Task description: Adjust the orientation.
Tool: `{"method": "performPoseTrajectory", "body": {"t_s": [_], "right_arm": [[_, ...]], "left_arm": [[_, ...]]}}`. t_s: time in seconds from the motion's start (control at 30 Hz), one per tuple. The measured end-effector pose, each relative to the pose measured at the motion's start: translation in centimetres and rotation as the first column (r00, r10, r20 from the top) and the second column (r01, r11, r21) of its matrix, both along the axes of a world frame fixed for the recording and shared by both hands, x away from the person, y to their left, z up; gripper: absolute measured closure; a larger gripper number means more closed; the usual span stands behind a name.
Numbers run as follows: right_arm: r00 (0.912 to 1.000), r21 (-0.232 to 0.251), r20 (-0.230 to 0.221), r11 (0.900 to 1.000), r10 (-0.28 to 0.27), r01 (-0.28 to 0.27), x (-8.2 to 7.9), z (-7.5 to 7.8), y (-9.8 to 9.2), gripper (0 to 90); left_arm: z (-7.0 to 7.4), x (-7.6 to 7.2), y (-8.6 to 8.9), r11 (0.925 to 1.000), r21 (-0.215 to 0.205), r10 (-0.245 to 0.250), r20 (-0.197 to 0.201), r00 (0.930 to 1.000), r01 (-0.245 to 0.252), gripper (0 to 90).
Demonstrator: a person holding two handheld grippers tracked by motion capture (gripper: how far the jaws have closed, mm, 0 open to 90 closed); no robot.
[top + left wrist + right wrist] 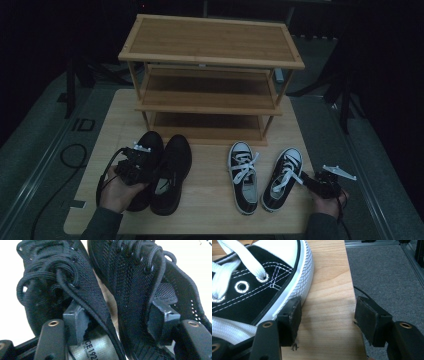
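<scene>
From the high view, the left gripper (141, 159) sits over the pair of black knit shoes (162, 172) at the near left of the wooden table (210, 215), its tips down among the two shoes where they lie side by side. The right gripper (306, 179) rests at the near right edge of the table, its tips just beside the outer black-and-white sneaker (283, 178), whose mate (244, 176) lies farther toward the left gripper. A three-tier wooden shoe rack (210, 67) stands beyond both grippers at the far side. In the left gripper view, one jaw is tucked inside the opening of the left black shoe (45, 282) and the other inside the opening of the right black shoe (135, 285), so the adjoining inner walls of both shoes lie between the pads; whether the pads actually press on them I cannot tell. In the right gripper view, the jaws stand apart and released over bare tabletop, the left-hand pad touching the white rubber sole edge of the sneaker (262, 277), the other pad out past the table edge above grey floor (387, 270).
</scene>
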State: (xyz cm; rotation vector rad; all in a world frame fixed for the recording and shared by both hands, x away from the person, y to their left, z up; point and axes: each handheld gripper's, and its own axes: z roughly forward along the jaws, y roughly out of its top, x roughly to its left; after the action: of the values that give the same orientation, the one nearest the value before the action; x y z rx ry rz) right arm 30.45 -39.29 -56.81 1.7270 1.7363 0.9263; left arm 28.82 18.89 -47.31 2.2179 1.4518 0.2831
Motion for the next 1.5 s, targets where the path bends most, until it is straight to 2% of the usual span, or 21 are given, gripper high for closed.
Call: {"method": "performPoseTrajectory", "body": {"t_s": [0.07,0.13,0.23,0.37,0.6,0.83,1.07,1.5], "right_arm": [[1.0000,0.000,0.000,1.000,0.000,0.000,0.00,0.00,0.00,38.2],[1.0000,0.000,0.000,1.000,0.000,0.000,0.00,0.00,0.00,38.2],[1.0000,0.000,0.000,1.000,0.000,0.000,0.00,0.00,0.00,38.2],[1.0000,0.000,0.000,1.000,0.000,0.000,0.00,0.00,0.00,38.2],[1.0000,-0.001,0.001,1.000,0.001,-0.001,0.01,0.00,0.00,38.2],[1.0000,0.000,0.000,1.000,0.000,0.000,0.00,0.00,0.00,38.2],[1.0000,0.000,0.000,1.000,0.000,0.000,0.00,0.00,0.00,38.2],[1.0000,-0.001,0.000,1.000,0.001,-0.001,0.01,0.00,0.00,38.2]], "left_arm": [[-0.38,0.19,-0.16,1.0000,-0.001,-0.006,-0.011,0.9999,0.006,43.7],[-0.40,0.25,-0.15,0.9998,-0.014,-0.017,-0.015,0.9997,0.017,53.9],[-0.42,0.25,-0.07,0.9997,-0.010,-0.022,-0.013,0.9997,0.022,68.4],[-0.50,0.30,0.28,0.9998,-0.003,-0.020,-0.010,0.9998,0.020,82.6],[-0.50,0.02,0.33,0.9995,0.013,-0.031,0.022,0.9993,0.030,84.2],[-0.41,0.07,0.70,0.9989,0.020,-0.044,0.028,0.9986,0.043,84.4],[-0.25,0.05,0.51,0.9957,0.060,-0.074,0.041,0.9964,0.071,84.3],[0.01,0.12,0.54,0.9925,0.060,-0.110,0.055,0.9924,0.106,84.4]]}}
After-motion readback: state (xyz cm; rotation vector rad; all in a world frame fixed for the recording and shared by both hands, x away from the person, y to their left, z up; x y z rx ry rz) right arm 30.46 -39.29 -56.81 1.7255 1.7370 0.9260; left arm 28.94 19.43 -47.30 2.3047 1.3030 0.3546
